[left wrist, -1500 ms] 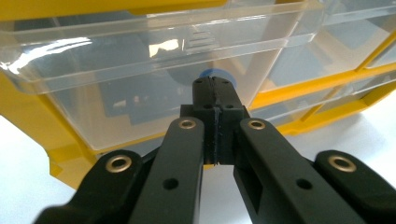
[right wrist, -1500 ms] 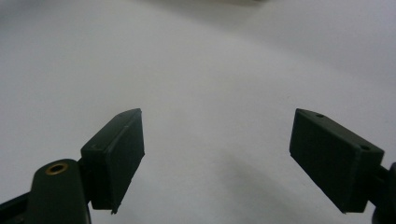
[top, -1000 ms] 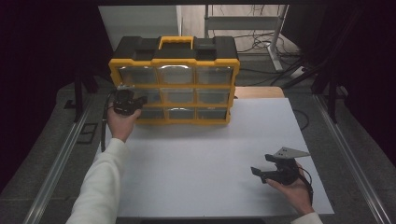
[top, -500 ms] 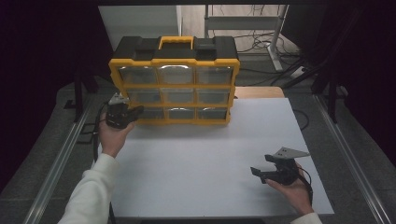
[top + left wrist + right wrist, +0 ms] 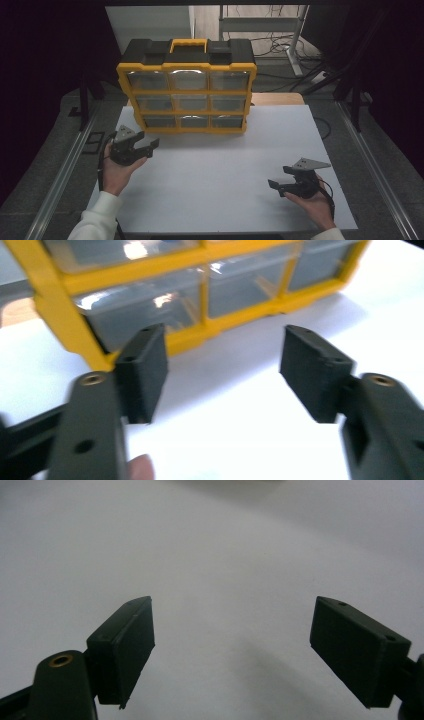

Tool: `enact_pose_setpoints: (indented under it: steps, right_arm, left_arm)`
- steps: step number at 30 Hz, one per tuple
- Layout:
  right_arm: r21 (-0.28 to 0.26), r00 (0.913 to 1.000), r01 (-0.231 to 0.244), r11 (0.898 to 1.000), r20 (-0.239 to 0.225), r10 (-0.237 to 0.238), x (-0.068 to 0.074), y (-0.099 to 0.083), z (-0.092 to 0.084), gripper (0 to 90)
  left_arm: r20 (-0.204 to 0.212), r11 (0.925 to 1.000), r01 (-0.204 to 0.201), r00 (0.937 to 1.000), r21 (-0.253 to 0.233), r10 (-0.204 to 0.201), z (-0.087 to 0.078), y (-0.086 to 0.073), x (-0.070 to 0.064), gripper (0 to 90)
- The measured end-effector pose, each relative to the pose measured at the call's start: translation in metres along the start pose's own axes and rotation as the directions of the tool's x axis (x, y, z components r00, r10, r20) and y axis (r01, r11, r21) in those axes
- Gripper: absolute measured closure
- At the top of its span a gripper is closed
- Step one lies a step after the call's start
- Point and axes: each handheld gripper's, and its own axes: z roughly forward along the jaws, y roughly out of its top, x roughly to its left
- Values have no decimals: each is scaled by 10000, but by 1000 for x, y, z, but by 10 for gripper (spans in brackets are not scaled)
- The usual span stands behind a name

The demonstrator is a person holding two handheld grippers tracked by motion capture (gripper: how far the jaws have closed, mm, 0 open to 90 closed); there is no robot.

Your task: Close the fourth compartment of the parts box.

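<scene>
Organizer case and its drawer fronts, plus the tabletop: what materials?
Organizer case: likely moulded plastic, yellow frame with black top, smooth uniform colour. Drawer fronts: clear plastic, probably glossy, showing light glints. Tabletop: white matte sheet, no glare; laminate or board, can't tell.

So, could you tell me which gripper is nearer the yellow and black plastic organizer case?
Left. The left gripper is just off the yellow and black plastic organizer case, at its lower left corner; the right gripper is far off.

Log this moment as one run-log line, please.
left claw: open, empty, near organizer lower left | right claw: open, empty, over white tabletop | organizer: upright, drawers shut
</scene>
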Motion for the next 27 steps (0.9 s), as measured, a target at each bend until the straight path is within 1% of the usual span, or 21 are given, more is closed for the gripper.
enact_pose_setpoints:
  steps: [2,4,6,8,9,12,14,16,19,21,23,27]
  right_arm:
    - [4,10000,8,10000,-7,-8,0,0,0,184]
    - [4,10000,27,10000,-22,-27,0,0,0,183]
    - [6,10000,30,10000,-38,-30,0,0,0,183]
    - [5,10000,10,10000,-66,-9,0,0,0,183]
    - [-1,10000,21,10000,-72,-21,0,0,0,182]
    - [11,9999,47,10000,-132,-47,0,0,0,182]
    - [5,9998,67,10000,-177,-67,1,0,0,182]
    - [8,9997,57,10000,-228,-57,1,0,0,182]
    - [-27,9996,23,10000,-297,-23,1,0,-1,181]
    - [-50,9995,7,10000,-329,-9,1,0,-1,181]
    - [-99,9994,8,10000,-347,-12,1,1,-1,181]
    - [-72,9994,29,10000,-352,-32,1,1,0,181]
  left_arm:
    - [233,9999,-108,9997,37,107,-3,-6,-6,265]
    - [473,9999,-70,9989,82,66,-5,-13,-11,230]
    - [558,9997,-115,9984,194,104,-7,-21,-16,200]
    - [514,9985,-387,9980,388,367,-8,-27,-19,172]
    - [533,9981,-424,9978,452,400,-9,-30,-20,159]
    - [597,9977,-406,9975,549,373,-14,-43,-21,140]
    - [621,9962,-470,9972,738,425,-17,-52,-21,129]
    - [630,9962,-355,9975,801,305,-21,-61,-20,126]
    - [518,9954,-343,9982,889,298,-27,-73,-21,125]
    - [554,9959,-220,9983,882,171,-29,-77,-21,125]
    - [540,9957,-207,9984,903,159,-28,-80,-22,128]
    - [725,9940,-326,9971,1048,250,-23,-78,-25,126]
